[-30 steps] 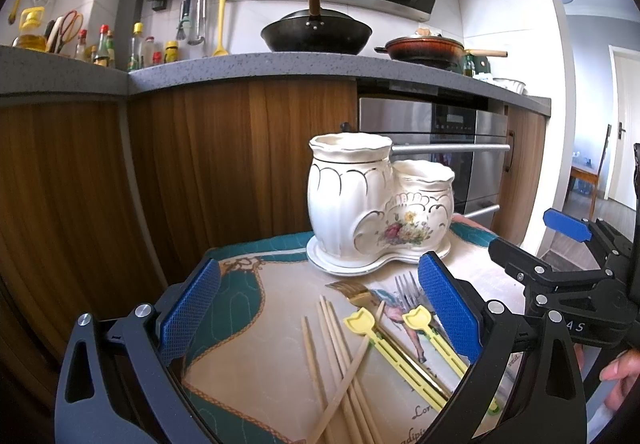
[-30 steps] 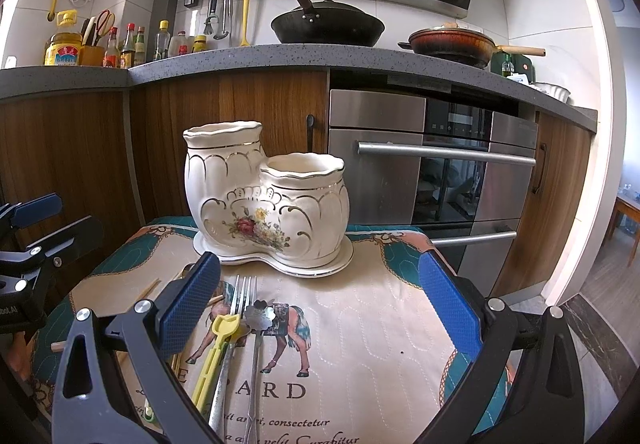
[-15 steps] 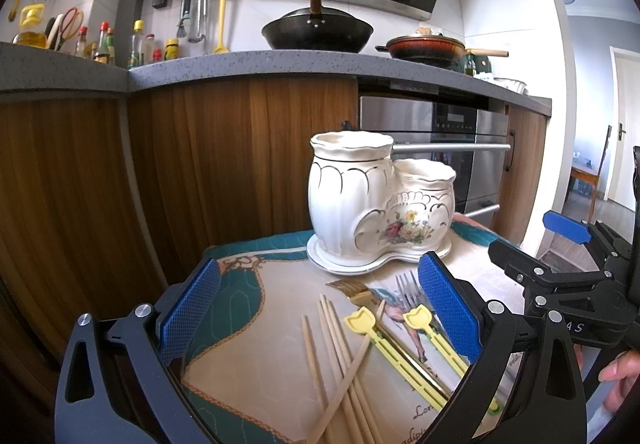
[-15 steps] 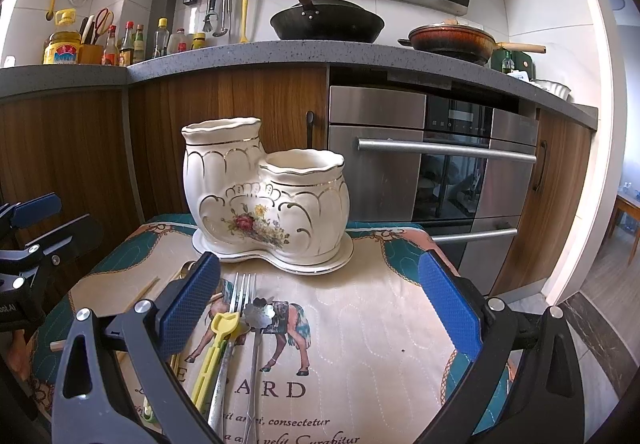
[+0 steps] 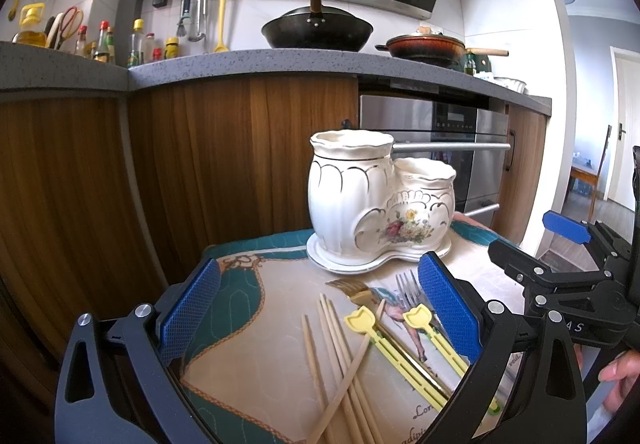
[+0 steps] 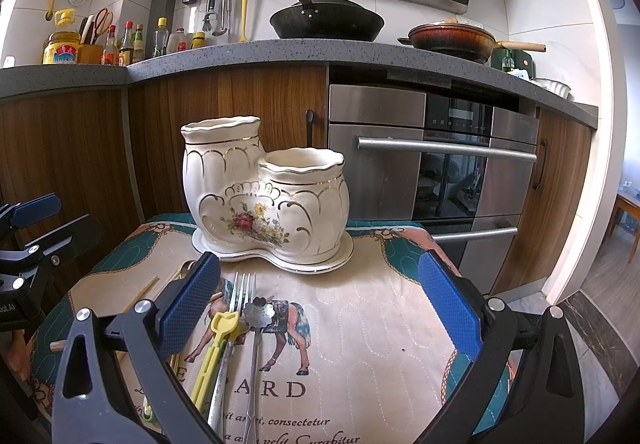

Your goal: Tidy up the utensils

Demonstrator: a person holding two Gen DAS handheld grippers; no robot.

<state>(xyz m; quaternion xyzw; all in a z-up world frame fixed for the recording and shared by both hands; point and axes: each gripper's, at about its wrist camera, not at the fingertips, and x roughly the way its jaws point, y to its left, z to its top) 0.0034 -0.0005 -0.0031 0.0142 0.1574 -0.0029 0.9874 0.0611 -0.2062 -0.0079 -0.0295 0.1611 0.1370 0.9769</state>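
Both grippers — left gripper (image 5: 318, 320) and right gripper (image 6: 320, 308) — are hovering with jaws wide open and empty over the chopsticks (image 5: 340, 360) and forks (image 6: 236, 304) lying loose on the cloth (probably awaiting sorting), just before the ceramic holder (image 6: 264, 196).

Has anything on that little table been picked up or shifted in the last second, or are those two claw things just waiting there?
Nothing visibly changed. The left gripper and right gripper hang open and empty above the mat; neither has taken anything. The chopsticks, yellow-handled utensils, forks and white ceramic holder lie where they were.
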